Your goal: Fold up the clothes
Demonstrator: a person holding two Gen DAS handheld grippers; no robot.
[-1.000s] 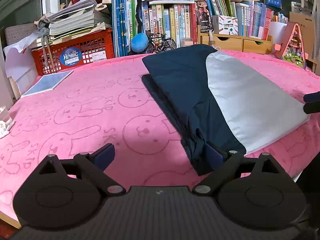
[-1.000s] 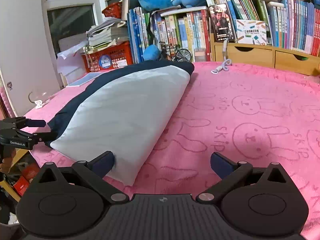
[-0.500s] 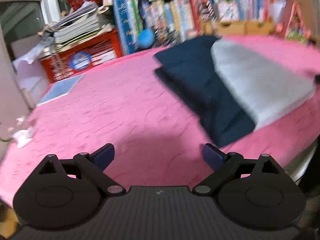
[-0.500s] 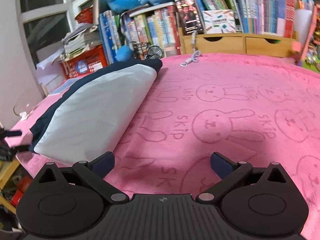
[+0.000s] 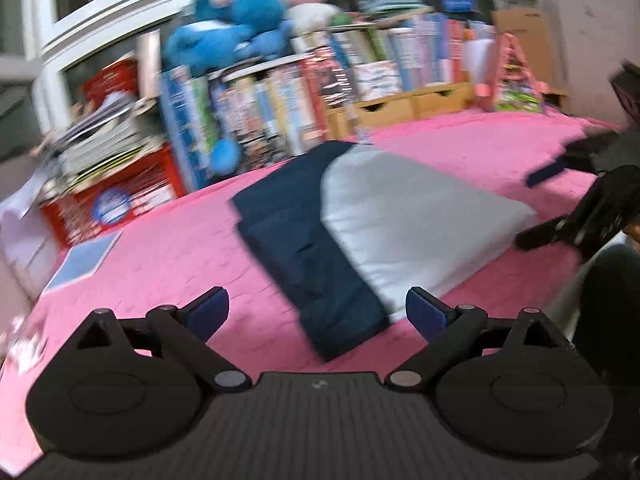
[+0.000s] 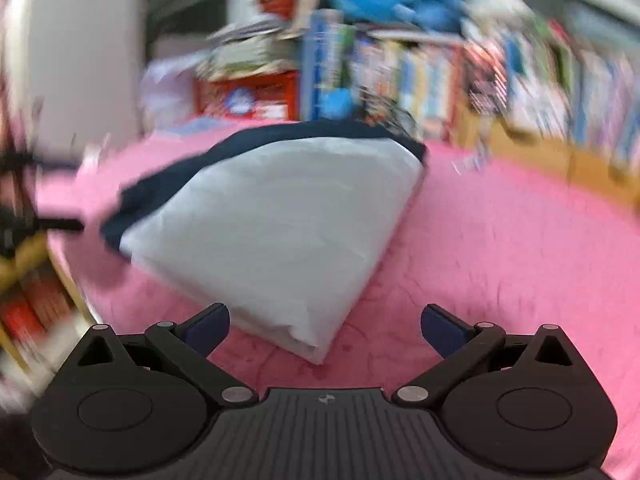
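A folded garment, navy with a light grey panel [image 5: 404, 220], lies on the pink rabbit-print cloth [image 5: 180, 248]. My left gripper [image 5: 316, 314] hovers open above the cloth, its fingers straddling the garment's near navy corner with nothing between them. The right wrist view shows the same garment [image 6: 276, 236] with its grey side nearest. My right gripper [image 6: 324, 330] is open just behind the grey corner and holds nothing. That right gripper also shows at the right edge of the left wrist view [image 5: 560, 208]. Both views are motion-blurred.
Behind the cloth stand a row of books [image 5: 280, 108], a red crate of papers [image 5: 120, 184], wooden drawers [image 5: 400, 108] and blue plush toys [image 5: 232, 40]. A blue booklet [image 5: 84, 260] lies on the cloth at the left. The table edge drops off at the right [image 5: 560, 292].
Both grippers have pulled back and risen from the garment's near edge. The left one has let go of the navy corner. The right view has swung back toward the garment.
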